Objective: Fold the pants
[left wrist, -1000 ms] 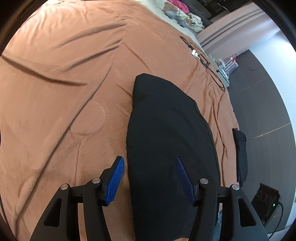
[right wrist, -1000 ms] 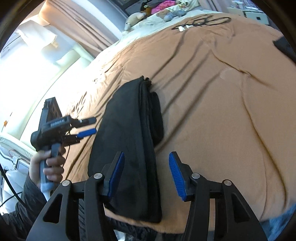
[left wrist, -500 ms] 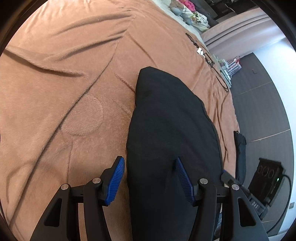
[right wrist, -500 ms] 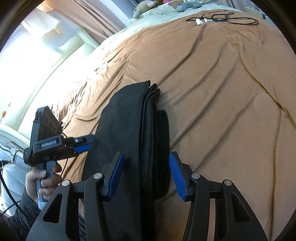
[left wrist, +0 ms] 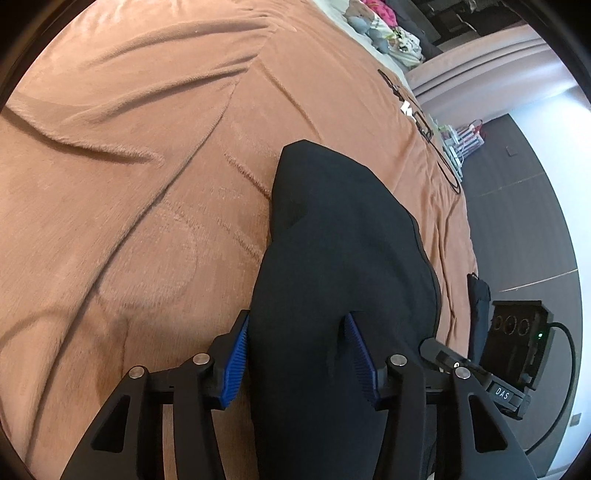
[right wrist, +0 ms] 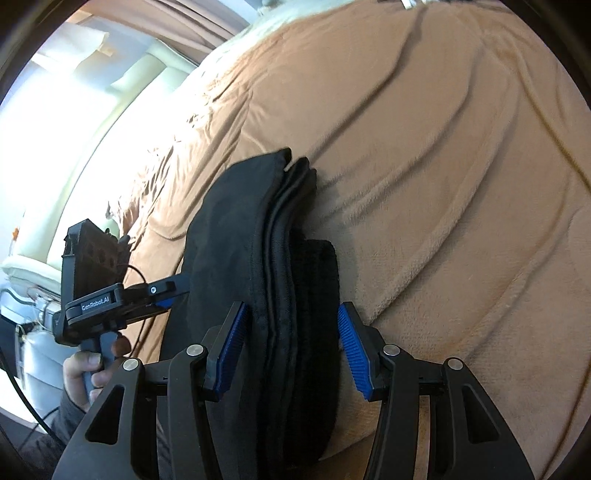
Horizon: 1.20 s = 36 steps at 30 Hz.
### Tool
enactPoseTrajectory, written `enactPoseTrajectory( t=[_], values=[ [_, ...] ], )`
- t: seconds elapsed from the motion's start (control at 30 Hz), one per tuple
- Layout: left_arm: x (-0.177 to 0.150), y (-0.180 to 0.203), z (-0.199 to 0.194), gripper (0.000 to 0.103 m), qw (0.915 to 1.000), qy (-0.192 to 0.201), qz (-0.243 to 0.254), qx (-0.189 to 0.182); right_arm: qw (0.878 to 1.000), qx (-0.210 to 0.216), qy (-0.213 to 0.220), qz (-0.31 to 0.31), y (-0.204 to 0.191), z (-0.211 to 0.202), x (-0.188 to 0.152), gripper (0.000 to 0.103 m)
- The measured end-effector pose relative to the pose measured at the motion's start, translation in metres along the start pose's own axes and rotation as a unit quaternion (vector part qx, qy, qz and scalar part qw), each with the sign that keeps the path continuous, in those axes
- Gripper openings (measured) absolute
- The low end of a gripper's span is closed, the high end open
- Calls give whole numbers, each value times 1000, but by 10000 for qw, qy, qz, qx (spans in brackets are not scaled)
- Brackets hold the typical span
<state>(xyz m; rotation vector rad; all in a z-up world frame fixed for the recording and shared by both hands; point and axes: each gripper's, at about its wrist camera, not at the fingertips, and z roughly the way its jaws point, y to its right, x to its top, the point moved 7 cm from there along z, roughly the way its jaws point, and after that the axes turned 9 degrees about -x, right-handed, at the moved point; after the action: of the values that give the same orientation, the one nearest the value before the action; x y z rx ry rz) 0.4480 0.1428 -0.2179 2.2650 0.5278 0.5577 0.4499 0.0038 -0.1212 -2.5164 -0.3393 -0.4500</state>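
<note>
Black pants lie folded in a long stack on the brown blanket. My left gripper is open, its blue pads on either side of the near end of the stack. In the right wrist view the pants show their layered edges. My right gripper is open and straddles the stack's near end. The left gripper also shows in the right wrist view, held by a hand at the pants' far side.
A black cable lies on the blanket near the far edge. Soft toys sit at the bed's head. A dark cloth hangs at the bed's right edge above dark floor. A bright window is at the left.
Both grippers have moved forward and down onto the stack; the pants ends now sit between the open pads of each. The pants have not moved.
</note>
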Motion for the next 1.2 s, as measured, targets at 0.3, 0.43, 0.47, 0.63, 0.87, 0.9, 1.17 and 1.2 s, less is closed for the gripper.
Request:
enactPoseTrajectory(
  t=[0.3,0.43,0.47,0.63,0.87,0.9,1.17,1.2],
  values=[
    [17,0,8,25,9998,116,-96,-128,9993,335,-131,98,5,16,20,60],
    [18,3,3,12,9998,148,-90,-130,9996,235,-90,-89,-1,16,17,41],
    [19,5,1,10,9997,174,-70,-156,9996,245,-69,-113,-3,14,17,38],
    [20,23,-18,8,9989,320,102,-332,9990,238,230,-301,-20,0,16,23],
    [21,43,-51,7,9964,570,322,-543,9964,172,692,-459,-45,-23,11,21],
    [22,46,-57,7,9958,614,357,-577,9957,170,770,-479,-51,-28,10,21],
    [24,83,-119,7,9878,1092,754,-812,9857,184,1471,-805,-106,-64,-2,20],
    [24,86,-126,7,9868,1137,793,-835,9842,186,1546,-846,-111,-66,-5,20]
  ],
)
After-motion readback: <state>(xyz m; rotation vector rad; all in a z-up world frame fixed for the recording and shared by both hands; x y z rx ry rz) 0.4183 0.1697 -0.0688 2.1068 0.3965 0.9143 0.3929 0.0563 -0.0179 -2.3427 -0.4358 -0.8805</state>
